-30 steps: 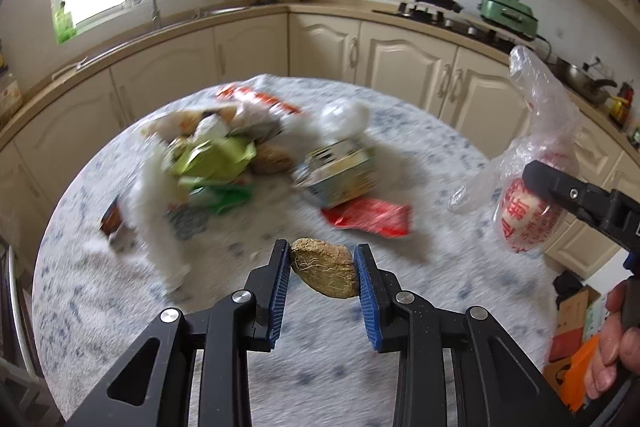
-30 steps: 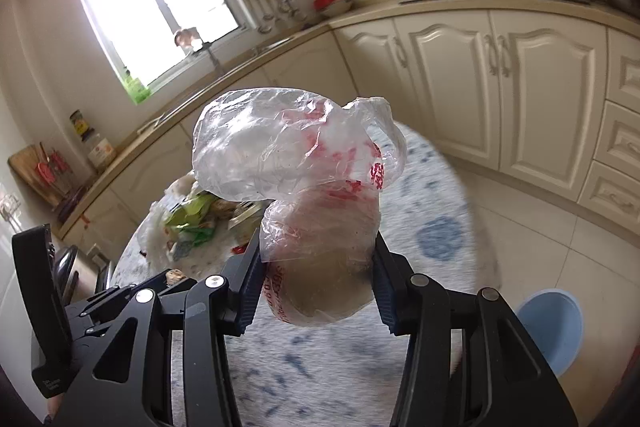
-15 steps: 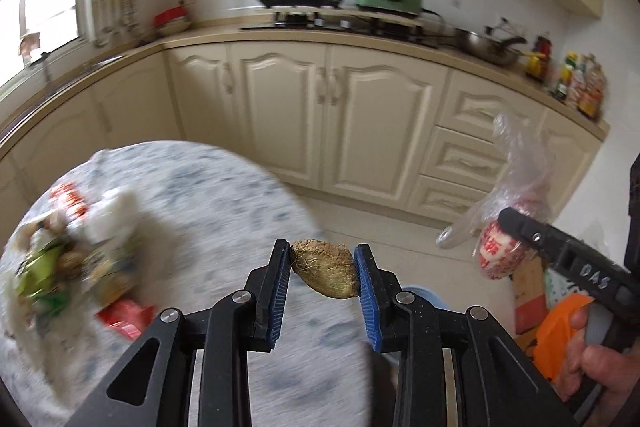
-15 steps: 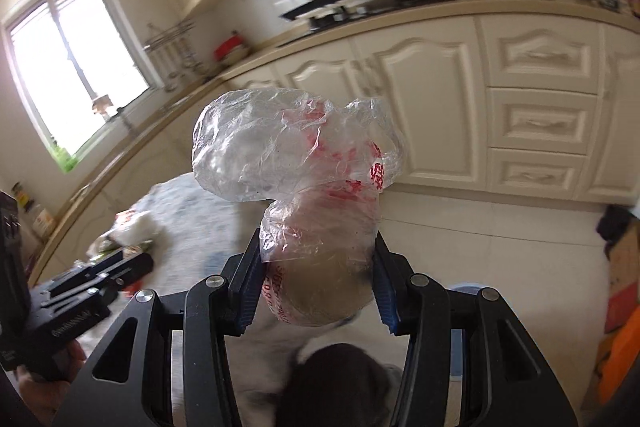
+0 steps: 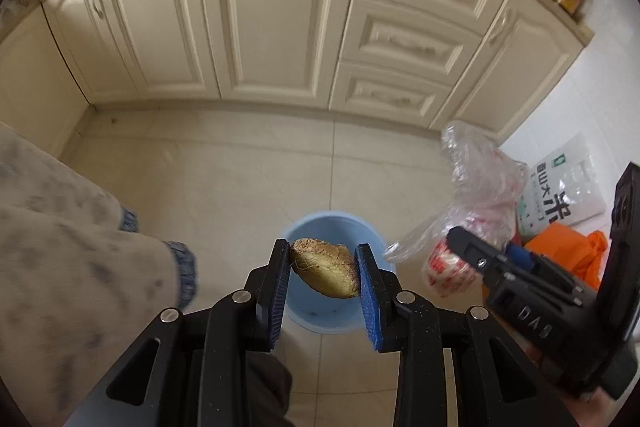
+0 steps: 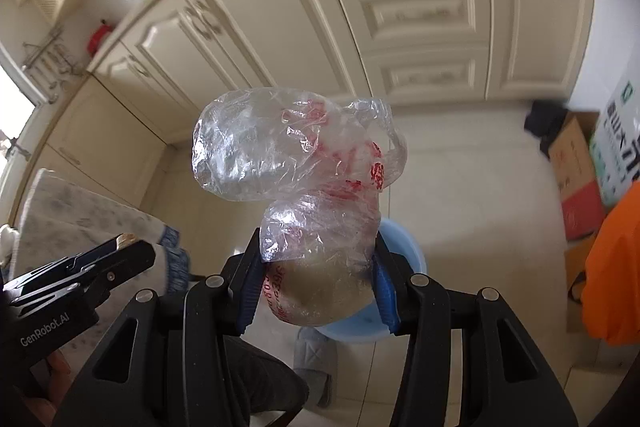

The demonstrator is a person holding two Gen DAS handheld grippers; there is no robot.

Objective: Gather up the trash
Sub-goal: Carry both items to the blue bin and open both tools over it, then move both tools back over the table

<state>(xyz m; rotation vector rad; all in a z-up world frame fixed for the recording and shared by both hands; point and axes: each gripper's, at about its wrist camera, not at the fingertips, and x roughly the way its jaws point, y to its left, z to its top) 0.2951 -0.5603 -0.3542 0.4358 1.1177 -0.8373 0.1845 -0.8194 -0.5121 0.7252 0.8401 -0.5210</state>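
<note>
Cream cabinets and a pale tiled floor fill my view beyond both tongs. My left tongs are clenched on a brown, fibrous scrap, with the blue bin right behind it on the floor. My right tongs grip a crumpled clear bag printed in red, the same bin just beyond them. A tablecloth hangs left of my left tongs.

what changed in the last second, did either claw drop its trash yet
Neither. Both claws swung away from the littered table and tipped down toward the blue bin on the floor. The left claw still pinches the brown husk piece; the right claw still clamps the plastic bag.
</note>
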